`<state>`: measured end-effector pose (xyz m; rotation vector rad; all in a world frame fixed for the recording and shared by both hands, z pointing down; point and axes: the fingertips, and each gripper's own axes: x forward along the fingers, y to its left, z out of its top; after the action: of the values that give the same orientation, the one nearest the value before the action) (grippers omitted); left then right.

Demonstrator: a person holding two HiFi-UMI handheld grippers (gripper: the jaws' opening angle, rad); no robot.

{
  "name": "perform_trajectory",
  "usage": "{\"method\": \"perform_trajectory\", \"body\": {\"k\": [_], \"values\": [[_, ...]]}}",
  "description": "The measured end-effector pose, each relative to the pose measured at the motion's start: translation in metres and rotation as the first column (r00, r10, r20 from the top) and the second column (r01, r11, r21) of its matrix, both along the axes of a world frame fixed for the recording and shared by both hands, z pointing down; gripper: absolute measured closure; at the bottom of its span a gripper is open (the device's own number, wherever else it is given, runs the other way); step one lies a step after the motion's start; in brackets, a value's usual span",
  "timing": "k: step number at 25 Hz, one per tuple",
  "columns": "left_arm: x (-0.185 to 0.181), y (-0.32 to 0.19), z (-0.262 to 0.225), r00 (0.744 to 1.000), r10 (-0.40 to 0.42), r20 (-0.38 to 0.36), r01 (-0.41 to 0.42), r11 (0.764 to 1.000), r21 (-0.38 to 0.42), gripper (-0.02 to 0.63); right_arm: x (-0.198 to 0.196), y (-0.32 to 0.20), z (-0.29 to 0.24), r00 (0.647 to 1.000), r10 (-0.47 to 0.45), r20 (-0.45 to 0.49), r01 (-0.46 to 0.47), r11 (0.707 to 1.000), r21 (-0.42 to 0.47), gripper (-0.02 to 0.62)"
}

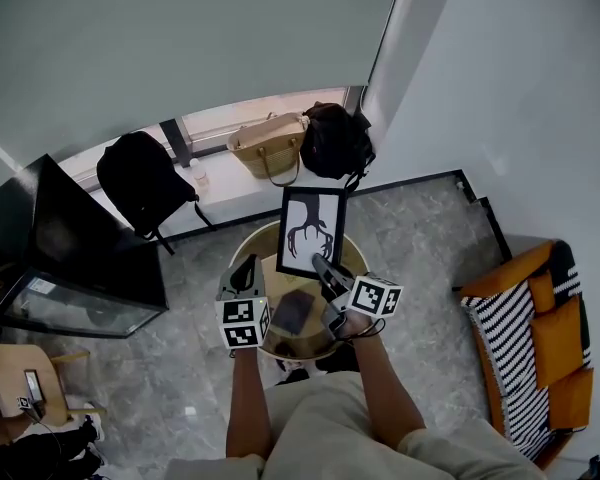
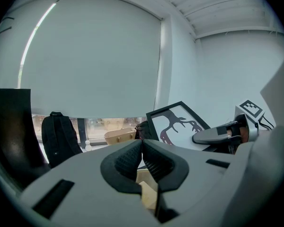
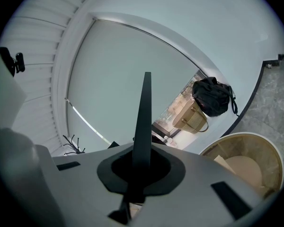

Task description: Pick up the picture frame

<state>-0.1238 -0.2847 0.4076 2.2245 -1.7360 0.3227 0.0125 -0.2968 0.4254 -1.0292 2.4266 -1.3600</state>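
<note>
Reaching up from the bottom centre of the head view, the person's arms [image 1: 243,398] bore both grippers side by side over a round wooden table [image 1: 265,232]. The left gripper [image 1: 246,270] had its jaws pressed together on nothing, the dark pads meeting in its own view. The right gripper [image 1: 325,268] was clamped on the lower edge of the picture frame [image 1: 311,230] (black, round a dark antler-like silhouette on white). The right gripper view showed the frame edge-on as a thin black blade between the jaws. In the head view the frame sat mid-picture, crossing the table's upper rim. Farther up, along the window ledge, stood a black backpack [image 1: 145,180], a straw handbag [image 1: 268,145] and a black bag [image 1: 335,140].
</note>
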Motion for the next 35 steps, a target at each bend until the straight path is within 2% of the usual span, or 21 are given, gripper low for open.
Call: {"method": "perform_trajectory", "body": {"k": [7, 14, 19, 35], "values": [[0.002, -0.002, 0.003, 1.0, 0.02, -0.012, -0.02, 1.0, -0.005, 0.583, 0.001, 0.0, 0.006, 1.0, -0.001, -0.008, 0.001, 1.0, -0.013, 0.555], [0.013, -0.001, 0.007, 0.995, 0.085, -0.05, -0.087, 0.996, -0.023, 0.583, 0.0, -0.002, 0.004, 1.0, 0.003, 0.004, -0.003, 1.0, -0.003, 0.555], [0.021, 0.002, 0.008, 0.992, 0.122, -0.041, -0.124, 0.992, -0.036, 0.583, 0.001, -0.001, 0.005, 1.0, 0.003, 0.011, -0.003, 1.0, -0.005, 0.555], [0.022, 0.007, 0.015, 0.986, 0.159, -0.044, -0.161, 0.985, -0.063, 0.583, 0.002, 0.004, 0.011, 1.0, 0.011, -0.016, -0.011, 1.0, -0.007, 0.555]]}}
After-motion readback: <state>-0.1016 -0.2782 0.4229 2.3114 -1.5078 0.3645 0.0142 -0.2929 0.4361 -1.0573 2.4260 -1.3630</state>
